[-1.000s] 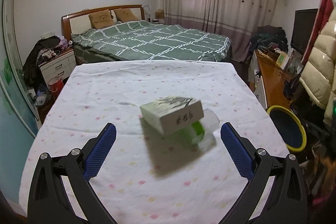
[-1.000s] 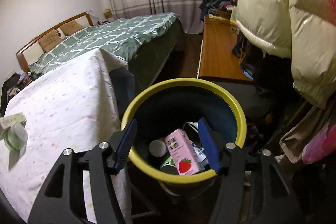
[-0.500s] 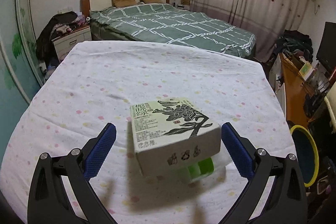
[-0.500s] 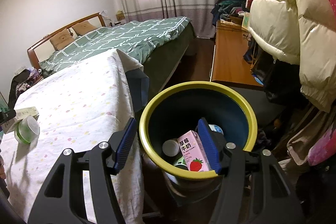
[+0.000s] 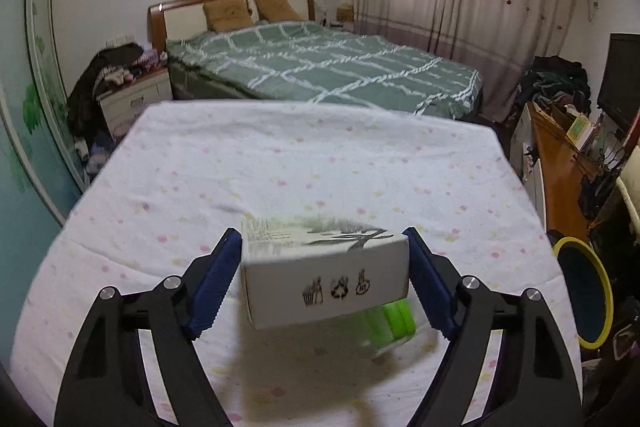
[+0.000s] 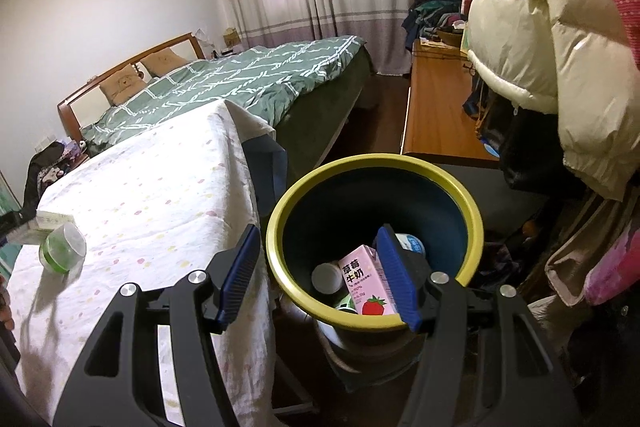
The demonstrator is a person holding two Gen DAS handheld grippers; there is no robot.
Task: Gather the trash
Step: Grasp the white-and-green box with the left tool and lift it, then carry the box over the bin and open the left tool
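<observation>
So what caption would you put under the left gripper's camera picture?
Left gripper, jaws just closing, clamps a white box lying over a green-capped container on the dotted tablecloth.

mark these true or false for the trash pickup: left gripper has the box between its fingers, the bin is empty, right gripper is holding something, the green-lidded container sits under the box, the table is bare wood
1. The white box sits between the blue fingers of the left gripper. True; its jaws have just been closing and the pads meet the box's sides.
2. The yellow-rimmed bin is empty. False: it holds a pink strawberry milk carton and other trash.
3. The right gripper holds something. False: its jaws stand open over the bin with nothing between them.
4. A clear container with a green lid lies beneath the box. True.
5. The table is bare wood. False: a white dotted cloth covers it.
</observation>
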